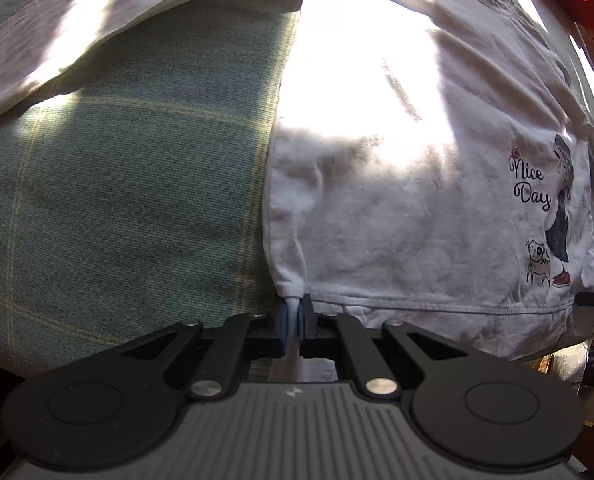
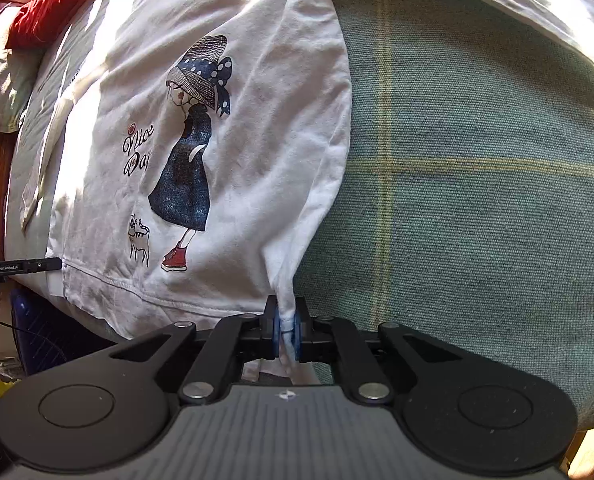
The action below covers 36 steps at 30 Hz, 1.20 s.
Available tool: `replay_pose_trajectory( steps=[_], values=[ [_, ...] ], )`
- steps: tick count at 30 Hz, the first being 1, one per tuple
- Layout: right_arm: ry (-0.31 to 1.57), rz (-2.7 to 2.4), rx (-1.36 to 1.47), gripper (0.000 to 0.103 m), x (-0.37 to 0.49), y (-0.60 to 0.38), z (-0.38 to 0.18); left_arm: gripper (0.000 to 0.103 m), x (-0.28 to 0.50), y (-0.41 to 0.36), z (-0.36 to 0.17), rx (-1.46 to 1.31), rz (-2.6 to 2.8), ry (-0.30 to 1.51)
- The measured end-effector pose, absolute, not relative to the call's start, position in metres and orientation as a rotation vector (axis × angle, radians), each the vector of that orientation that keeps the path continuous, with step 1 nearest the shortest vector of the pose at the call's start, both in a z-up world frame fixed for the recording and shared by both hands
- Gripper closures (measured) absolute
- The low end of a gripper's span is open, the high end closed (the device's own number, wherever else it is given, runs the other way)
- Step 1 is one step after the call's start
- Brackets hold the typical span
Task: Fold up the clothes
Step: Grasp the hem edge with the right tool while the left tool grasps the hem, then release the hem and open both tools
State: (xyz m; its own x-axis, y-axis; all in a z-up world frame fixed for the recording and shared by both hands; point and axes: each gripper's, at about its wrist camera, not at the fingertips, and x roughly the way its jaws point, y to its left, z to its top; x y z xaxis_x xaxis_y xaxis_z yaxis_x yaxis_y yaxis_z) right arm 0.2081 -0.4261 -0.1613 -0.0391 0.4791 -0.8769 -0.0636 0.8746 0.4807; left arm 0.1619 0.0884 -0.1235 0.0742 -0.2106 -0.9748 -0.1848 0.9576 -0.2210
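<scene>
A bed [image 1: 129,168] covered in green cloth with thin yellow check lines carried the clothes. A white T-shirt [image 1: 397,200] printed "Nice Day" lay flat on it, its hem along the near edge. Another white garment [image 1: 97,24] lay further back, and a red cloth [image 2: 57,4] was bunched near the far edge.

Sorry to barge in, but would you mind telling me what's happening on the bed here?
A person is folding a white T-shirt printed with a girl and "Nice Day", spread on a green checked cover. The left gripper is clamped on one bottom corner of the hem and the right gripper on the other, fabric pinched between the blue pads. The shirt otherwise lies flat, so no fold shows yet. A red cloth sits at the far end.
</scene>
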Motion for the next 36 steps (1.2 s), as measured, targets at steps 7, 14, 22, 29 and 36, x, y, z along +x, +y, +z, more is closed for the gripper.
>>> replay_pose_trajectory(
  steps=[7, 14, 22, 29, 36],
  values=[
    [1.581, 0.491, 0.286, 0.096, 0.206, -0.428, -0.134, 0.1, 0.153, 0.091, -0.094, -0.345, -0.05, 1.522],
    [1.612, 0.474, 0.275, 0.096, 0.207, -0.429, -0.137, 0.1, 0.159, 0.104, -0.09, -0.389, -0.039, 1.532],
    [1.653, 0.382, 0.152, 0.086, 0.213, -0.43, -0.148, 0.089, 0.17, 0.103, -0.112, -0.327, -0.027, 1.591],
    [1.447, 0.309, 0.036, 0.084, 0.231, -0.431, -0.107, 0.093, 0.197, 0.089, -0.079, -0.07, -0.063, 1.442],
    [1.15, 0.386, -0.112, 0.075, 0.293, -0.373, -0.102, 0.087, 0.276, 0.008, -0.094, 0.207, -0.289, 1.133]
  ],
)
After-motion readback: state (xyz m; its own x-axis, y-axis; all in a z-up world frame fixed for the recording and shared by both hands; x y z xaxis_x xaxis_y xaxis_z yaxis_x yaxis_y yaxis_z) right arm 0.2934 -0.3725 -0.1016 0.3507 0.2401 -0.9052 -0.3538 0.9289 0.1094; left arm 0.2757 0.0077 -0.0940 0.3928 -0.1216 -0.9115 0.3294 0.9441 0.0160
